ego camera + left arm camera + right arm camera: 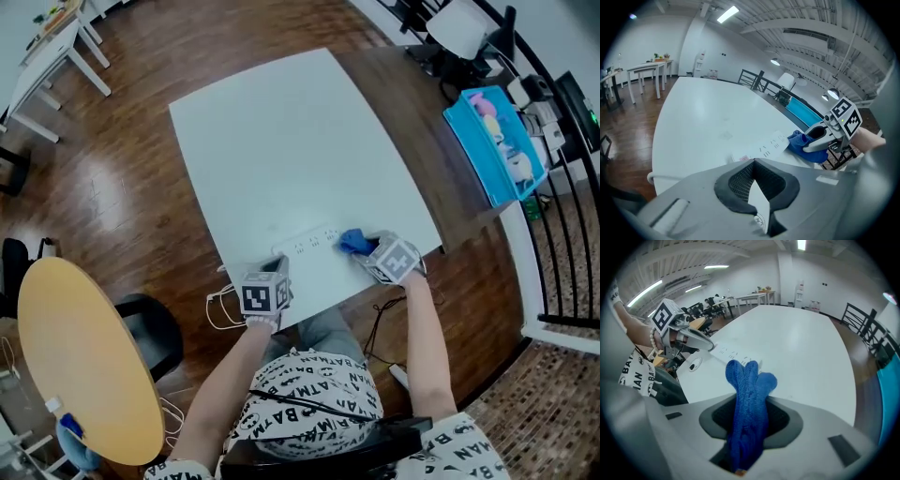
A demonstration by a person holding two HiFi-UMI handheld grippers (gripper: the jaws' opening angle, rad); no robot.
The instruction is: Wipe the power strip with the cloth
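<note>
A white power strip [306, 246] lies near the front edge of the white table [281, 131]. My left gripper [265, 292] sits at the strip's near left end. In the left gripper view its jaws [753, 164] are closed, with a white piece wedged between them that looks like the strip's end. The strip [766, 146] runs on from there. My right gripper [389, 260] is shut on a blue cloth [352, 242], which rests at the strip's right end. In the right gripper view the cloth [747, 390] sticks up out of the jaws, with the strip [733, 355] just beyond it.
A white cable [220, 305] hangs off the table's front left. A brown desk [441, 178] with a blue tray [487, 141] stands to the right. A round yellow table [80, 356] and a black chair [155, 333] are at the left.
</note>
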